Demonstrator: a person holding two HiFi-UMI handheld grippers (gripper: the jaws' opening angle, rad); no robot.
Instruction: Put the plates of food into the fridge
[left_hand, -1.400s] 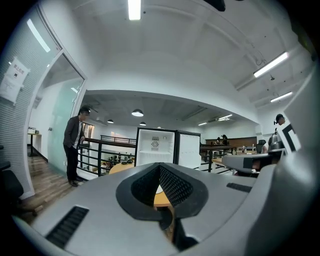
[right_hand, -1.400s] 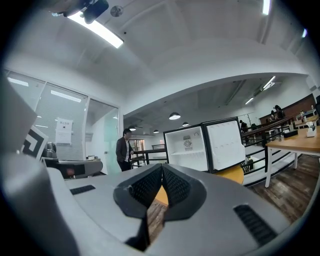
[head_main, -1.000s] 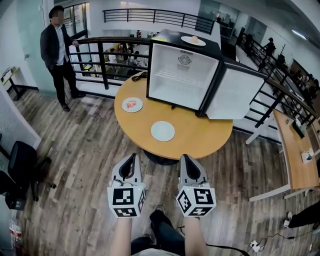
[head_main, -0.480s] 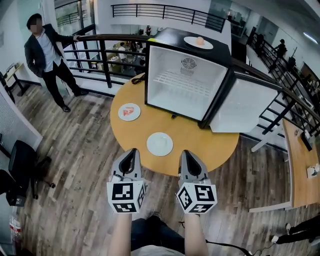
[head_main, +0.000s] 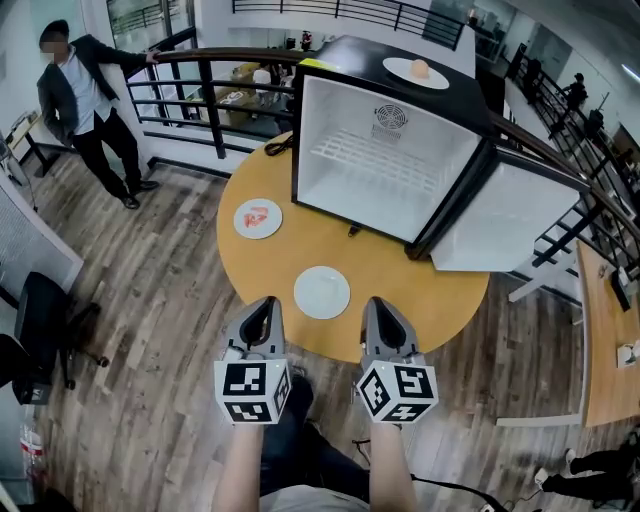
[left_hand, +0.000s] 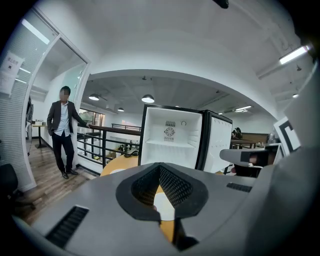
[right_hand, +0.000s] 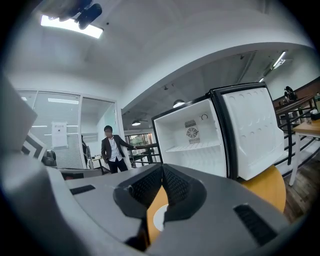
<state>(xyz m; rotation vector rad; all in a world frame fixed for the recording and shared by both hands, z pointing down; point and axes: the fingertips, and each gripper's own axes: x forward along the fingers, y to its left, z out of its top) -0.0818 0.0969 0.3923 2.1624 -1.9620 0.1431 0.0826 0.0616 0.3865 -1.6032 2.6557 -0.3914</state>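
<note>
**Both grippers brought up to table edge; plates not yet handled**

Since a second ago, both grippers have advanced from over the floor to the near rim of the round table (head_main: 410, 290), and the table and fridge fill more of the head view.

At far left, a person in a dark jacket (head_main: 82, 92) stands by the railing (head_main: 215, 95), well apart from the work. On the left part of the tabletop lies a plate with a red portion (head_main: 258, 218), just in front of the fridge's left corner.

The left gripper (head_main: 265, 308) is level with the table's near edge. Its own view shows the jaws (left_hand: 160, 172) pressed together with nothing between them. Just beyond its tip, between the two grippers, sits a white plate (head_main: 322, 292). Whether this plate carries food cannot be made out.

The right gripper (head_main: 375, 308) is alongside, tip over the table rim, jaws likewise together and empty (right_hand: 162, 172).

The fridge (head_main: 385, 165) stands on the far side of the table. Its interior is white, with one wire shelf. Its door (head_main: 505, 220) is swung fully open to the right. A third plate (head_main: 415, 71) with a small pale-orange item rests on the fridge's black top.
</note>
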